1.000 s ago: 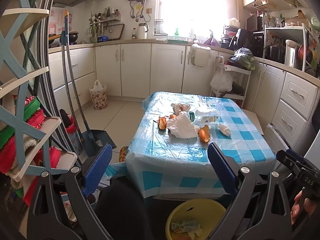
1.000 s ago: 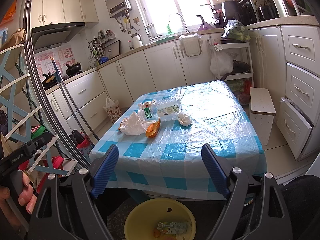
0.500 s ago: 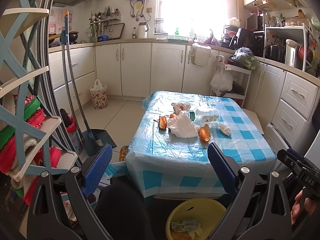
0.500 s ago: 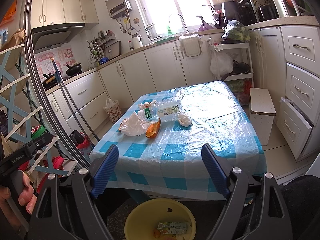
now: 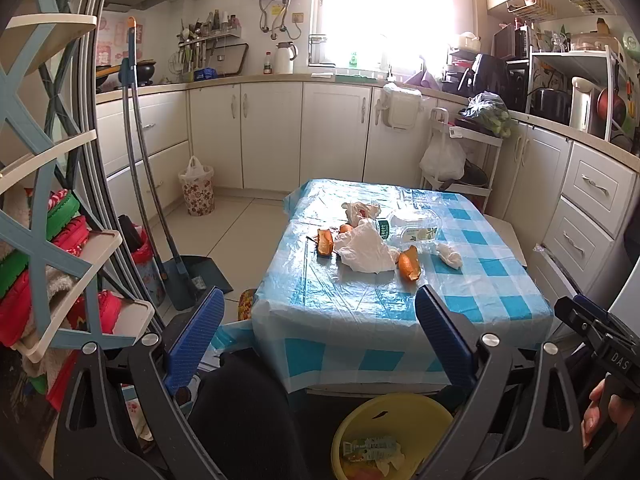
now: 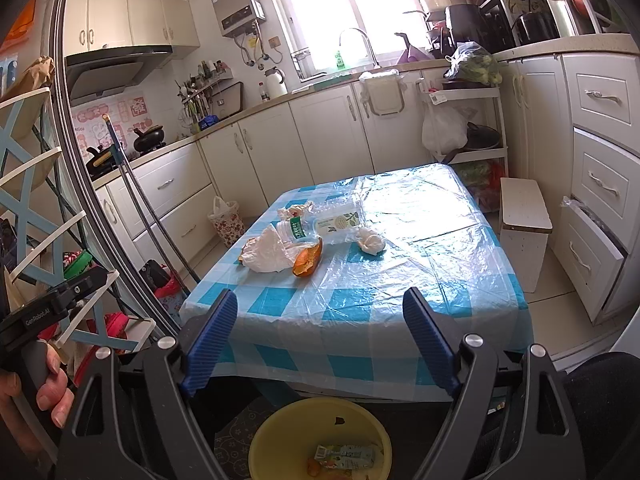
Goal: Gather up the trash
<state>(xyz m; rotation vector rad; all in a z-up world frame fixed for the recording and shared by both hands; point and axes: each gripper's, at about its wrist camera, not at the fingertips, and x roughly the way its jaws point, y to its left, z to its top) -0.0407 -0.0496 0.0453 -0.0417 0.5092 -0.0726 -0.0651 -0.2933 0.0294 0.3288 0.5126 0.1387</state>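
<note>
two orange peels, crumpled bag, bottle, table, yellow bin

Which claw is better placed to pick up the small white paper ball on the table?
Probably the right claw. It is open and empty, and the paper ball lies on the right side of the trash pile, almost straight ahead of it. From the left claw, the ball sits further right.

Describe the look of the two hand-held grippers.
Each hand-held gripper, left and right, has a black frame with silver pivot bolts and two ribbed blue pads. White lettering marks the handles. No cables or sleeves show.
</note>
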